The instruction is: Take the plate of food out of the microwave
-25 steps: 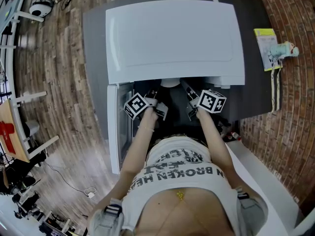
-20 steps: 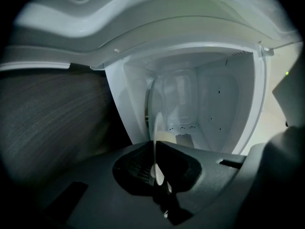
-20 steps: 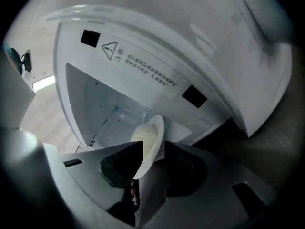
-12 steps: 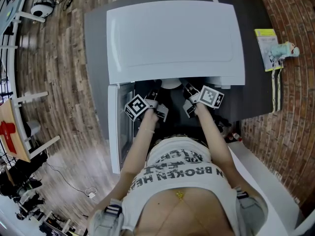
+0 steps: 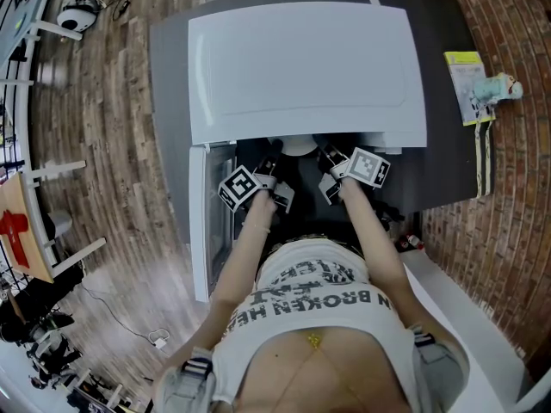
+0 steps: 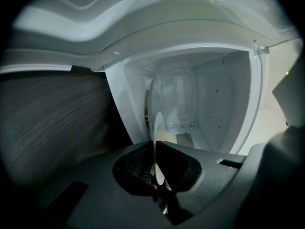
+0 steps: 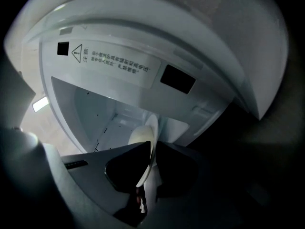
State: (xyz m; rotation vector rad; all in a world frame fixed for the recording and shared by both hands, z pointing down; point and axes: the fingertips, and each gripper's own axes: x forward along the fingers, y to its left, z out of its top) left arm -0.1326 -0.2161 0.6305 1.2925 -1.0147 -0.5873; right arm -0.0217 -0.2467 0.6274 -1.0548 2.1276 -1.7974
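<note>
A white microwave (image 5: pixel 306 67) stands on a grey table (image 5: pixel 168 101), its door (image 5: pixel 200 222) swung open to the left. Both grippers reach into its cavity. In the head view, a sliver of the white plate (image 5: pixel 299 147) shows under the microwave's top edge, between my left gripper (image 5: pixel 274 163) and right gripper (image 5: pixel 325 157). The plate (image 6: pixel 157 128) stands edge-on in the left gripper (image 6: pixel 155 144), which is shut on its rim. The right gripper (image 7: pixel 152 147) is closing, with the plate's (image 7: pixel 143 135) rim pinched between its jaws. No food shows.
A yellow-and-white packet (image 5: pixel 469 84) lies at the table's right edge, against a brick wall. A white counter (image 5: pixel 465 317) runs along the lower right. A warning label (image 7: pixel 114 63) sits on the microwave's front frame. Wood floor lies to the left.
The right gripper has moved a little forward and left, deeper into the microwave opening. The left gripper has stayed where it was.
</note>
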